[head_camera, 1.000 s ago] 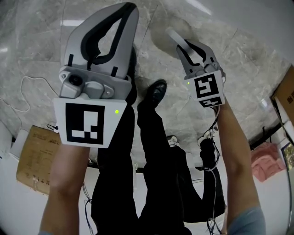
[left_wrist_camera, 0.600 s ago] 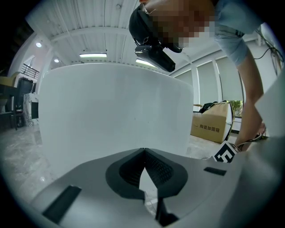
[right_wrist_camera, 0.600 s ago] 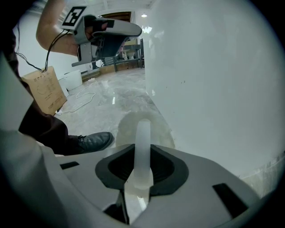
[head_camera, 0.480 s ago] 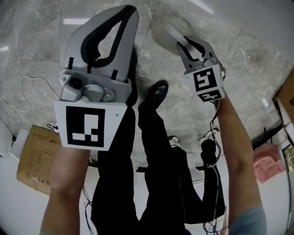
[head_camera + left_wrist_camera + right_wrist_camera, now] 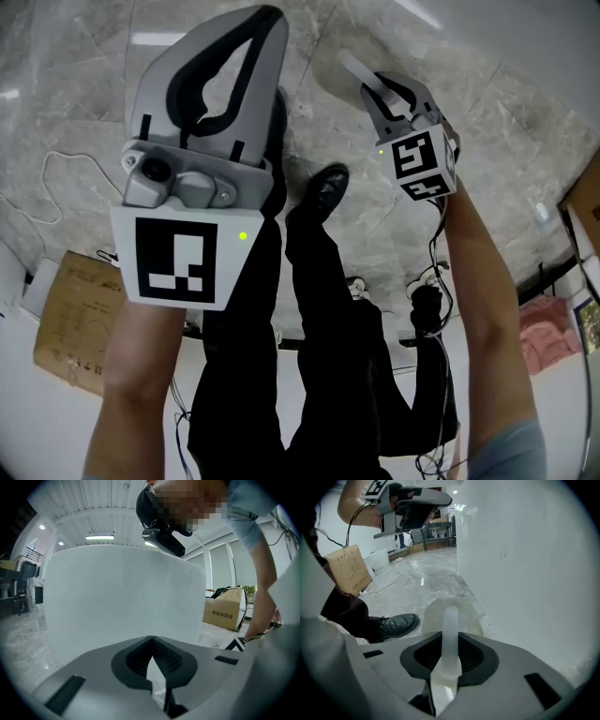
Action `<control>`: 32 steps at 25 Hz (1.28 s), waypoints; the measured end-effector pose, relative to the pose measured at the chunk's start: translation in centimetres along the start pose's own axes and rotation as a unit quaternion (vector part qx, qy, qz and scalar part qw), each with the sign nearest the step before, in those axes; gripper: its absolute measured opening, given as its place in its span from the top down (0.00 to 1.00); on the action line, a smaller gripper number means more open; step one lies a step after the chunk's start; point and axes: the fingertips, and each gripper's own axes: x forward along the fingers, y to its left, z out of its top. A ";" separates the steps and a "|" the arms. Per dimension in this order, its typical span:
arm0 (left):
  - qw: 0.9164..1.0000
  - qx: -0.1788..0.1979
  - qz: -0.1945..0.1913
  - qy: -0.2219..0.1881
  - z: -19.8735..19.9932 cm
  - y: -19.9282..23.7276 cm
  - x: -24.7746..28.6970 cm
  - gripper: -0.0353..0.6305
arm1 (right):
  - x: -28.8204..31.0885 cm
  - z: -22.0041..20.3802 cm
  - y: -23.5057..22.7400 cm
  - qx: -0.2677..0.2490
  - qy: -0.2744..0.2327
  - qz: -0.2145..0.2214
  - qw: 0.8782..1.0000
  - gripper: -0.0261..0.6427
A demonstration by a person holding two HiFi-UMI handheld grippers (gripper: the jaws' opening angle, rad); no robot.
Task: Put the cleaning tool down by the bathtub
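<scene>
Two grippers out over the marble floor (image 5: 426,581). At the right gripper (image 5: 450,641), jaws pinched on the pale handle of the cleaning tool (image 5: 450,620), its round head low at the foot of the white bathtub (image 5: 525,564), near a black shoe (image 5: 396,624). At the left gripper (image 5: 151,641), jaws closed together on nothing, facing the tub wall.

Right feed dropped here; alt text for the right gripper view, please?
The right gripper is shut on the translucent cleaning tool, its round head down by the marble floor beside the white bathtub. A black shoe is at left.
</scene>
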 end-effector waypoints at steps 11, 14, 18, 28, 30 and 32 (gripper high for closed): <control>1.000 -0.003 0.000 -0.007 1.1 -0.2 0.1 0.93 | -0.8 0.6 -0.5 0.001 -0.003 -0.005 1.000 0.80; 1.000 -0.003 0.001 -0.011 2.0 -0.3 0.0 0.93 | -1.6 1.4 -0.7 -0.001 -0.008 -0.009 1.000 0.80; 1.000 -0.005 0.007 -0.020 3.5 -0.4 -0.4 0.93 | -3.4 3.2 -1.0 -0.001 -0.020 -0.022 1.000 0.81; 0.999 -0.012 0.031 -0.037 8.2 -1.8 -3.6 0.93 | -11.2 10.7 -1.6 0.007 -0.097 -0.077 0.992 0.85; 0.998 -0.017 0.038 -0.041 10.2 -2.1 -4.7 0.93 | -14.0 12.8 -1.4 0.013 -0.116 -0.089 0.989 0.86; 0.997 -0.023 0.048 -0.049 13.0 -2.3 -5.9 0.93 | -17.0 15.2 -1.0 0.005 -0.139 -0.097 0.986 0.87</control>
